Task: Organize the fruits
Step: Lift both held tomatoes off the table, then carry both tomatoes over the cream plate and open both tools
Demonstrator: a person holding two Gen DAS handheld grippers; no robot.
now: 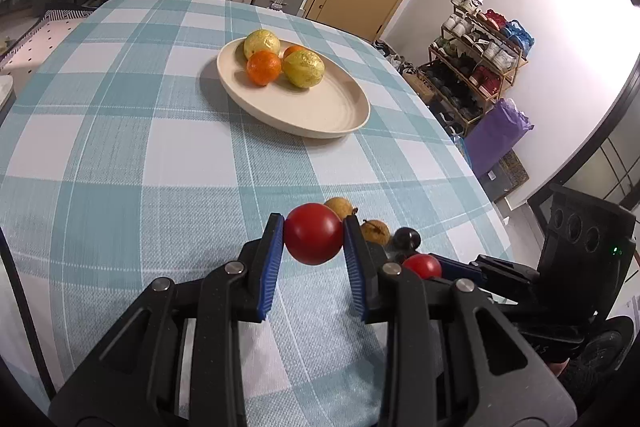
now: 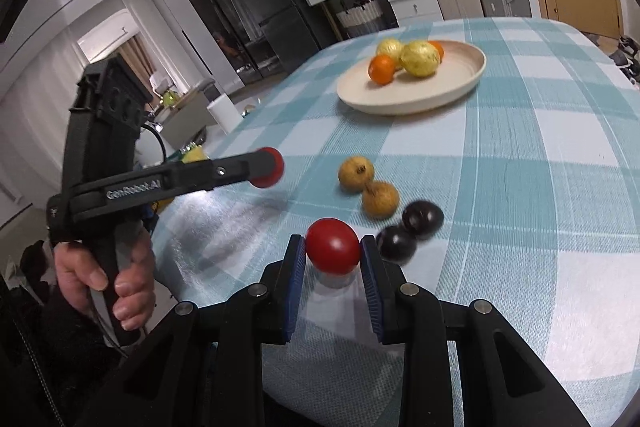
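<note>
Red tomato (image 1: 313, 239) pinched in left claw (image 1: 313, 241) | other red tomato (image 2: 333, 246) pinched in right claw (image 2: 333, 251) | cream plate (image 1: 320, 111) holding oranges, lemons

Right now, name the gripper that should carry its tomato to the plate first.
Left. The left gripper holds its tomato lifted, plate straight ahead; the right gripper sits low beside the dark plums.
</note>
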